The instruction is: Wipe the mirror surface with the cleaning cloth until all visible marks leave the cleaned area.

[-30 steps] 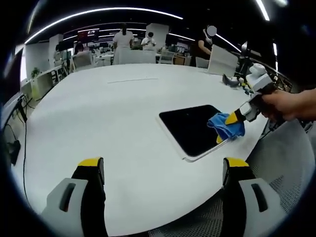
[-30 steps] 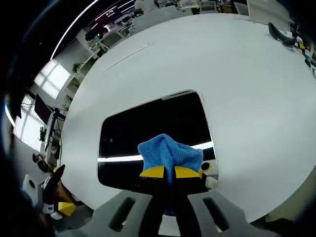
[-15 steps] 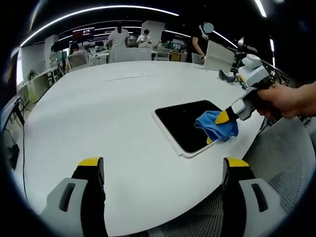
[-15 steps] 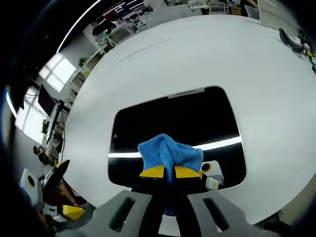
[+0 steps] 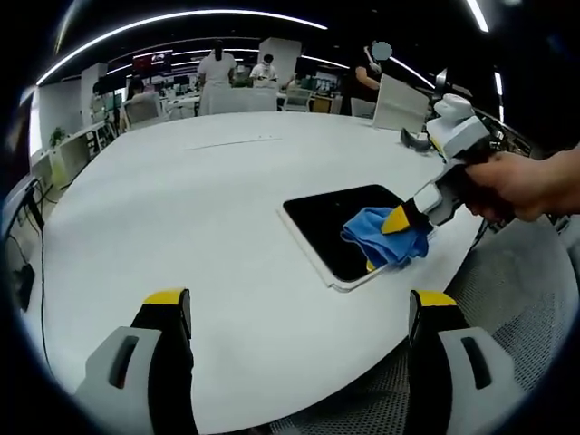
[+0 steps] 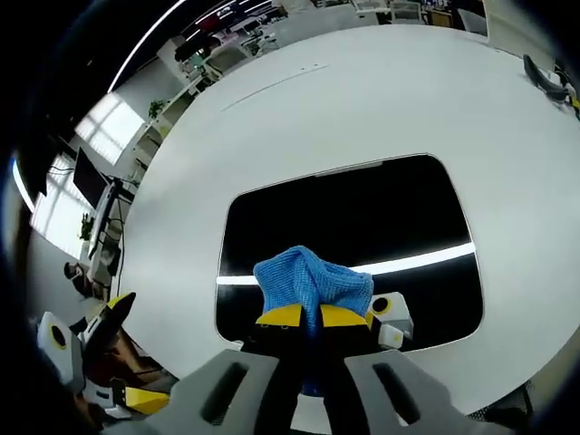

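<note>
My left gripper [image 5: 294, 313] hangs wide open above the white table [image 5: 181, 208], holding nothing. Further right, the mirror [image 5: 340, 227] lies flat near the table's edge, and my right gripper [image 6: 302, 315] presses the clamped blue cloth [image 6: 313, 279] onto it.

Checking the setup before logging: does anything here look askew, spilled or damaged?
Nothing stands out. The mirror lies flat and intact on the white table, and the right gripper holds the blue cleaning cloth on it.

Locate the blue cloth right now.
The blue cloth is pinched in the right gripper, pressed on the near edge of the mirror on the white table.
</note>
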Available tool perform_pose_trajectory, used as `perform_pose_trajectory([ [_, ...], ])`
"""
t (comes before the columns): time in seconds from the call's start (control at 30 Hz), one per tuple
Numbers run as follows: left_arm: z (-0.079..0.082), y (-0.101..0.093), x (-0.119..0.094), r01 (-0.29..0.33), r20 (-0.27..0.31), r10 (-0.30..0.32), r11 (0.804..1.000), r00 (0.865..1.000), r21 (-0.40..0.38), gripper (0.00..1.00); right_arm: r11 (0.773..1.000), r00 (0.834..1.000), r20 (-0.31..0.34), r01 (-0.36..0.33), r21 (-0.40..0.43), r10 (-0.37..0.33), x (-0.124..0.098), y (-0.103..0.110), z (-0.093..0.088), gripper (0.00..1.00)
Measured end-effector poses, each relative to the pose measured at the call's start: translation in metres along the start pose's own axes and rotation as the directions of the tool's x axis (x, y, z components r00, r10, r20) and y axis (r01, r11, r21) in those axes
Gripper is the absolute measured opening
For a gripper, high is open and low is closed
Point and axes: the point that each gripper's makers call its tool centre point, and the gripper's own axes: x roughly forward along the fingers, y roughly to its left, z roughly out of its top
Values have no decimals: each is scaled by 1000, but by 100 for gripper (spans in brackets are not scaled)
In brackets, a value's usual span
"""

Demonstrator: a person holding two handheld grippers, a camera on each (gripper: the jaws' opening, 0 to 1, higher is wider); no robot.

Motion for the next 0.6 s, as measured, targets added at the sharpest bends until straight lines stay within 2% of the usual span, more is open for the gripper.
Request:
perform_pose_trajectory([
  [0.53, -1, 0, 0, 2, -5, -2, 1000, 1000, 8, 99, 1000, 1000, -16, -25, -17, 25, 7, 26, -4, 0],
  [0.6, 2, 4, -1, -11, 14, 11, 1000, 1000, -6, 99, 1000, 999, -24, -27, -10, 27, 8, 30, -5, 0],
])
